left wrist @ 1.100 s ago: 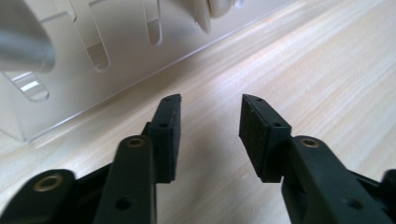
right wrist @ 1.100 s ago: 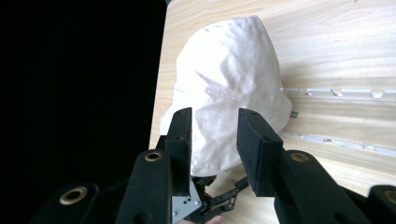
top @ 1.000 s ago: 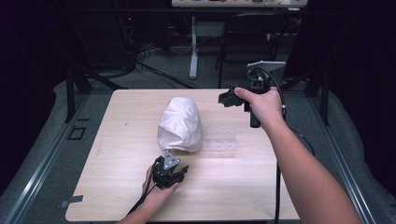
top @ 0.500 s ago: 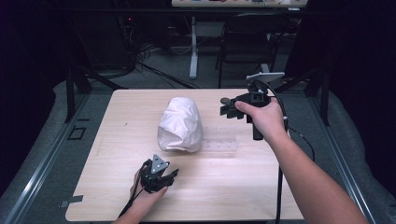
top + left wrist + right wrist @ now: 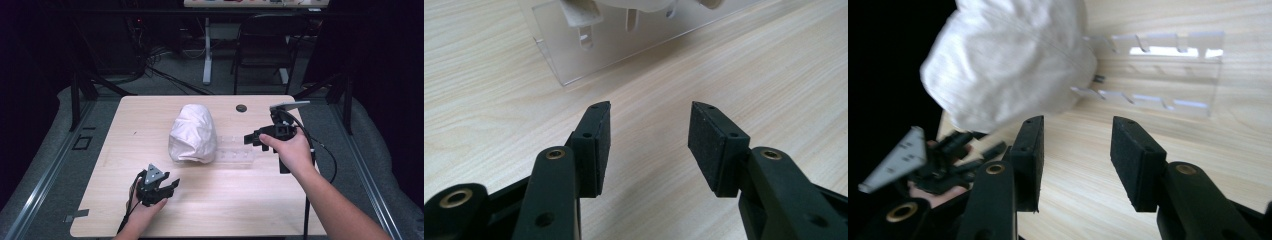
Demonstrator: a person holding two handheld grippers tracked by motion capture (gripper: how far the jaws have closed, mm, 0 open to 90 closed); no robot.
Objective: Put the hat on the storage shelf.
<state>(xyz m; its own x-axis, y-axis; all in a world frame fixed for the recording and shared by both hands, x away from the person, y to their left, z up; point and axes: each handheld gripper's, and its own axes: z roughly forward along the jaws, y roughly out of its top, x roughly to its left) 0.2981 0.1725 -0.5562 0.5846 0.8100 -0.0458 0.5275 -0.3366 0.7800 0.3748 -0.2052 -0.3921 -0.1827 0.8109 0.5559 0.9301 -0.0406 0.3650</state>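
White cloth bundle (image 5: 192, 132) rests untouched; left tool (image 5: 167, 187) low, right tool (image 5: 252, 139) level, both just widened, holding nothing.

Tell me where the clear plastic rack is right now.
In the high view the clear plastic rack lies mid-table, its left end under the white cloth bundle, just left of the right gripper.

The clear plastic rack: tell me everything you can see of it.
The clear plastic rack looks like transparent acrylic, with two long walls cut into rows of hooked slots. It lies low on the wooden table, one end under the white cloth bundle draped over it. Neither gripper touches it.
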